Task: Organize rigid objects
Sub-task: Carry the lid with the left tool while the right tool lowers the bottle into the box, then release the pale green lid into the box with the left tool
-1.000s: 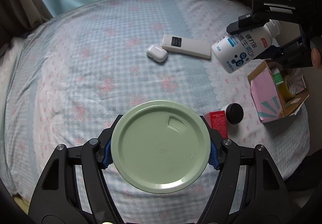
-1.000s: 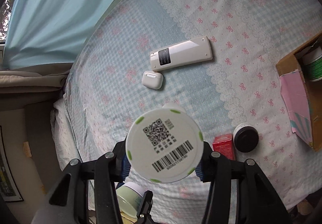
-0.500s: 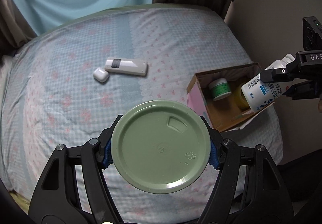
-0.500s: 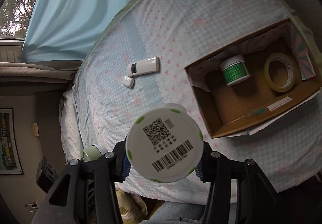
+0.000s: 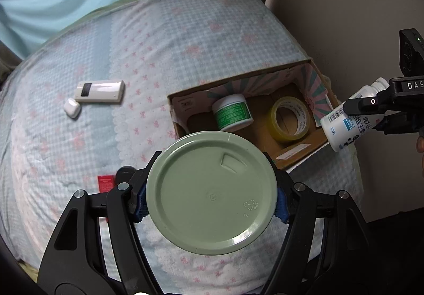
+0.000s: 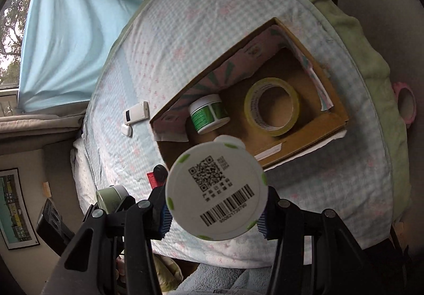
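Both hands have swung across the bed (image 5: 185, 38) in the last second, and the cardboard box (image 5: 299, 148) that sat off at the right edge now fills the middle of both views.

Left gripper (image 5: 212, 201): about half open, clamped on the green jar (image 5: 210, 193) by its sides, base facing the camera. It hangs over the box's near-left corner.

Right gripper (image 6: 216, 211): at its tightest, pads squeezing the white pill bottle (image 6: 216, 191), barcode end toward the lens. From the left camera the bottle (image 5: 349, 120) is beside the box's right wall, tilted, not yet over the opening.

Box already holds the small green-label tub (image 5: 232, 116) and the roll of yellow tape (image 5: 290, 118). There is free floor near the front.

Left on the bed: the remote (image 5: 100, 91), the earbud case (image 5: 71, 108), the red pack (image 5: 105, 183) and a black cap (image 6: 160, 172) by it.

My read: carry phase nearly done, drop-off next. Both loads are aiming at the same box, so I'd release one at a time.
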{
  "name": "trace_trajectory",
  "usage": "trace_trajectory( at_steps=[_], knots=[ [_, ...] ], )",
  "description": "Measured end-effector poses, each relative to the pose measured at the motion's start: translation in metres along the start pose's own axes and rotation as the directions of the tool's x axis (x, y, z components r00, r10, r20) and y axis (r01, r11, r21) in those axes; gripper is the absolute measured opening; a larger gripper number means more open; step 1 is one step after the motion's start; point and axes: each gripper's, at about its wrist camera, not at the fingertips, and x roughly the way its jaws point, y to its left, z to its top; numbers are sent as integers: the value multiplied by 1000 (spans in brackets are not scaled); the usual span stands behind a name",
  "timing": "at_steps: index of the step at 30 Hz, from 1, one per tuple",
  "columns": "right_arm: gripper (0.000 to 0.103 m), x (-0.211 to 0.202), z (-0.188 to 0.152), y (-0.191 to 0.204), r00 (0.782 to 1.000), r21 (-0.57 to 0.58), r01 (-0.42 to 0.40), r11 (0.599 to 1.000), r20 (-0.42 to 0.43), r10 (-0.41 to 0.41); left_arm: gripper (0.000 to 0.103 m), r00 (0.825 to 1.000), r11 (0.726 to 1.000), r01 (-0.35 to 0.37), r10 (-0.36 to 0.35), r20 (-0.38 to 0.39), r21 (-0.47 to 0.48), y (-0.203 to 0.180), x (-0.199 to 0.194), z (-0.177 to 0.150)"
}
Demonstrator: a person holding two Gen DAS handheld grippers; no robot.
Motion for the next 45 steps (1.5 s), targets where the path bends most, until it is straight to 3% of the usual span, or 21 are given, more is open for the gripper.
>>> trace_trajectory(
  at_steps=[8,17,22,26,27,28,29,31,34,38,45],
  knots=[
    [46,33,47,-31,997,-51,59,997,-55,-62,67,993,1000,-12,11,-115,-8,-19,69,11],
    [46,68,78,-39,992,-147,107,983,-53,-116,67,973,999,-25,20,-230,-20,-27,135,19],
    [46,88,85,-41,988,-168,129,977,-67,-142,67,962,999,-31,34,-270,15,-29,157,18],
    [48,100,88,-37,983,-187,138,973,-91,-157,69,963,998,-49,57,-262,37,-32,157,15],
    [50,100,88,-34,982,-203,154,967,-73,-172,74,965,998,-43,52,-259,41,-34,155,14],
    [60,97,88,-30,979,-220,183,958,-43,-197,98,968,999,-36,45,-247,40,-34,149,13],
    [90,92,88,-26,970,-231,234,944,-7,-243,103,974,999,-36,43,-220,38,-34,141,13],
    [103,81,87,-20,976,-233,216,948,44,-211,103,982,999,-25,30,-189,28,-33,126,12],
    [103,67,83,-17,967,-200,241,950,129,-218,103,983,999,-35,36,-182,11,-27,114,6],
    [103,64,74,-24,966,-156,224,962,169,-197,103,981,999,-43,41,-190,-9,-20,108,4],
    [103,47,71,-25,961,-135,240,961,171,-216,103,986,998,-57,51,-158,-34,-6,88,7]
  ],
)
